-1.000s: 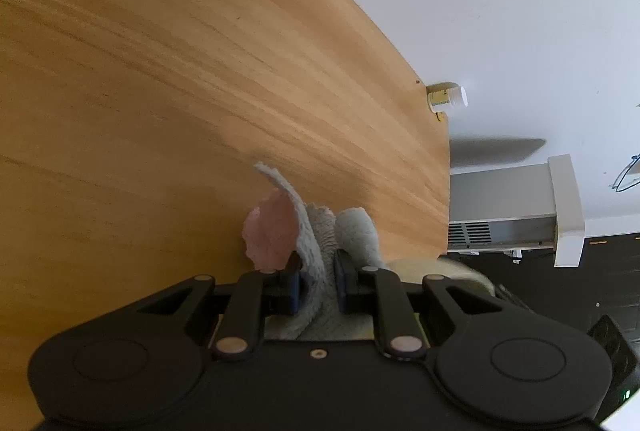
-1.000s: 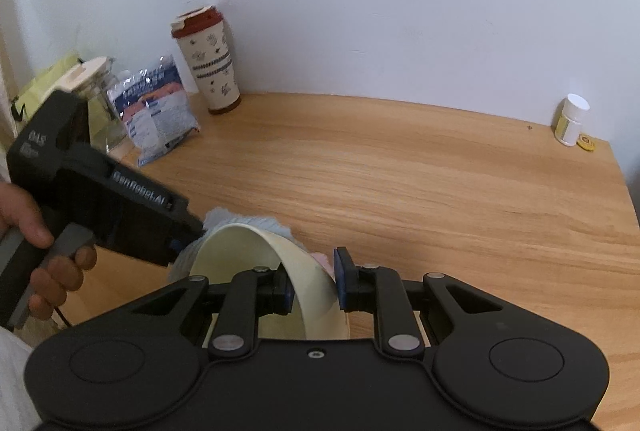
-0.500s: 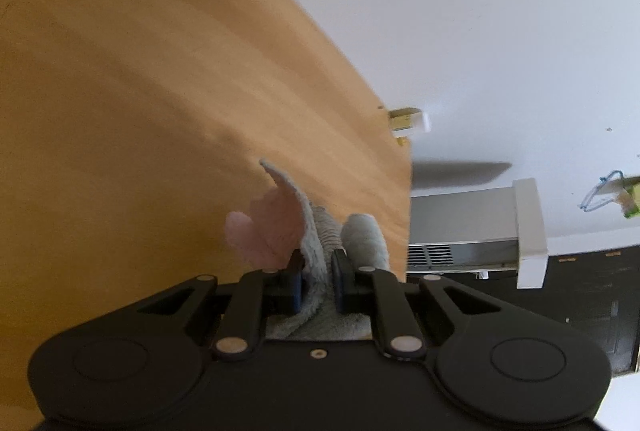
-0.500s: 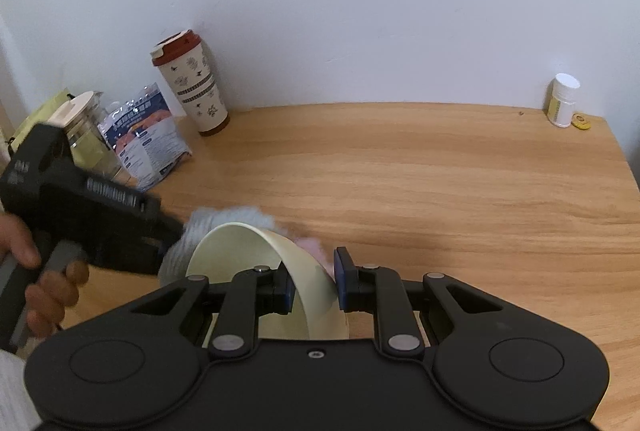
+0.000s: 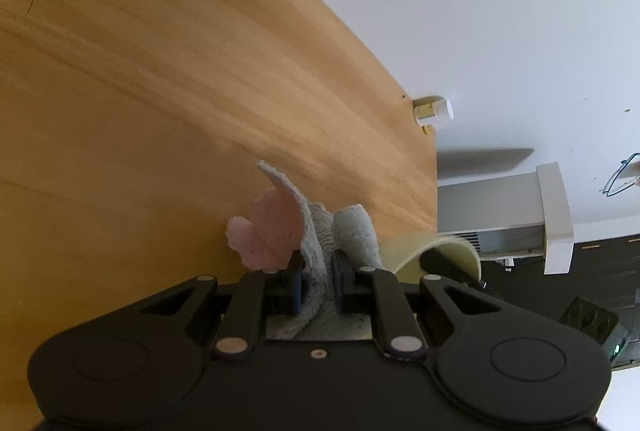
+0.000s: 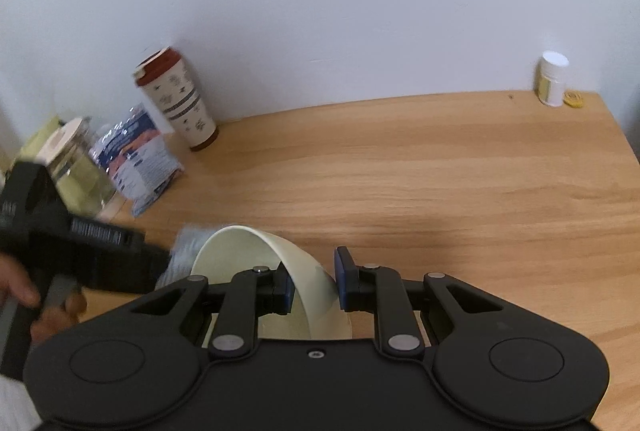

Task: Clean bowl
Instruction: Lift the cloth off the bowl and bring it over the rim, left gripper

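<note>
The left gripper's (image 5: 317, 273) jaws are clamped on a cloth (image 5: 320, 243), whose pink and pale folds stand up just beyond them. The right gripper's (image 6: 314, 281) jaws are clamped on the wall of the cream bowl (image 6: 308, 271), which is tipped on edge above the tabletop (image 6: 440, 171). Left of these jaws, the cloth is pressed at the bowl's rim. Far ahead, a cup (image 6: 178, 99) and bottle (image 6: 553, 79) are seen by the wall.

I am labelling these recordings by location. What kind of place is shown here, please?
Probably a room in a home, not clearly a kitchen. A wooden table stands against a plain white wall, with a travel cup, a snack packet, a glass jar and a small white bottle on it.
</note>
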A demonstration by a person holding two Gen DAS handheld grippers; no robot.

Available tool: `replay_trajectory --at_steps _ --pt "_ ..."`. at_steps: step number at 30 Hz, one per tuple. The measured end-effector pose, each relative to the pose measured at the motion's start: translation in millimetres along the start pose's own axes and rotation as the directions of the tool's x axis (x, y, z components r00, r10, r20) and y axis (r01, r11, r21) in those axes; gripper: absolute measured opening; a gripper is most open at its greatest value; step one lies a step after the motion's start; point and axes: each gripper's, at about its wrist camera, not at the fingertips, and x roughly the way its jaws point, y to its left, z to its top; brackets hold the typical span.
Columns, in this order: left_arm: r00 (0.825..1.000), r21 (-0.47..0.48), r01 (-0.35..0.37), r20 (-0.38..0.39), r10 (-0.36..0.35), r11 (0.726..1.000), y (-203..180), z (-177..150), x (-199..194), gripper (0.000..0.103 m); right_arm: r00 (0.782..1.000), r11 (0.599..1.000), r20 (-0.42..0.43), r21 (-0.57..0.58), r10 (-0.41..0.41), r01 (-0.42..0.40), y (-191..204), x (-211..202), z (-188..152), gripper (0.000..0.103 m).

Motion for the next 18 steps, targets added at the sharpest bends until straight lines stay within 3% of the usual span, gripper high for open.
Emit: replay_trajectory --at_steps 6,18 --pt "1.000 0.003 -0.010 -0.011 0.010 1.000 -3.3 -0.6 -0.3 0.013 1.000 0.994 -0.022 0.114 0.003 -0.001 -18.9 10.5 -1.0 0.023" --pt "0.998 0.022 0.045 0.043 -0.046 0.999 -23.2 6.0 -14.5 0.013 0.999 0.978 -0.029 0.209 -0.018 0.024 -37.1 12.8 -6.3 0.022"
